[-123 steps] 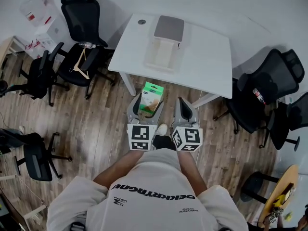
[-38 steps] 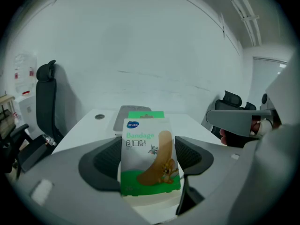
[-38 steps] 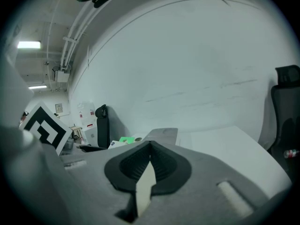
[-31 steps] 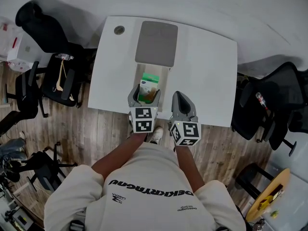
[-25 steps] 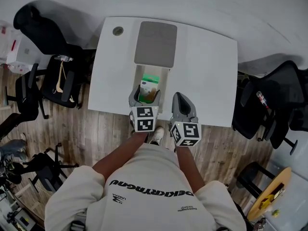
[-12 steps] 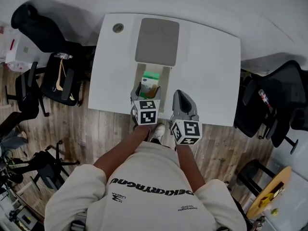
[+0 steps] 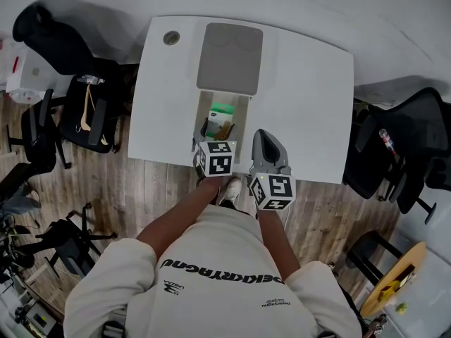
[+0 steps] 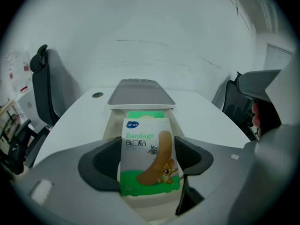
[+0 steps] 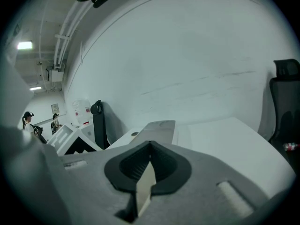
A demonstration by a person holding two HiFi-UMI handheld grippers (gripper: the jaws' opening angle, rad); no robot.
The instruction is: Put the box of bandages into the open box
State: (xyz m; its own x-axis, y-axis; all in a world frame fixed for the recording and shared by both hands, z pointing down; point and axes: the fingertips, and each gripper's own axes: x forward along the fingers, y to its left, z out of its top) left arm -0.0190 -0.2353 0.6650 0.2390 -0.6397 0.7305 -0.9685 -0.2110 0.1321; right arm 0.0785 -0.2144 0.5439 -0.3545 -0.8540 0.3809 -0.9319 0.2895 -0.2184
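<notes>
White table (image 7: 303, 83): left claw (image 8: 148, 161) grips bandage box (image 7: 223, 120) over open box (image 7: 204, 111); right claw (image 9: 149, 165) closed.

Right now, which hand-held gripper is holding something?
The left hand-held gripper: its jaws are clamped on the bandage box. The right hand-held gripper is shut with nothing between its jaws.

The bandage box (image 8: 149, 156) reads "Bandage" above "创口贴". The print across the shirt (image 7: 211, 298) is upside down and too unclear to read.
</notes>
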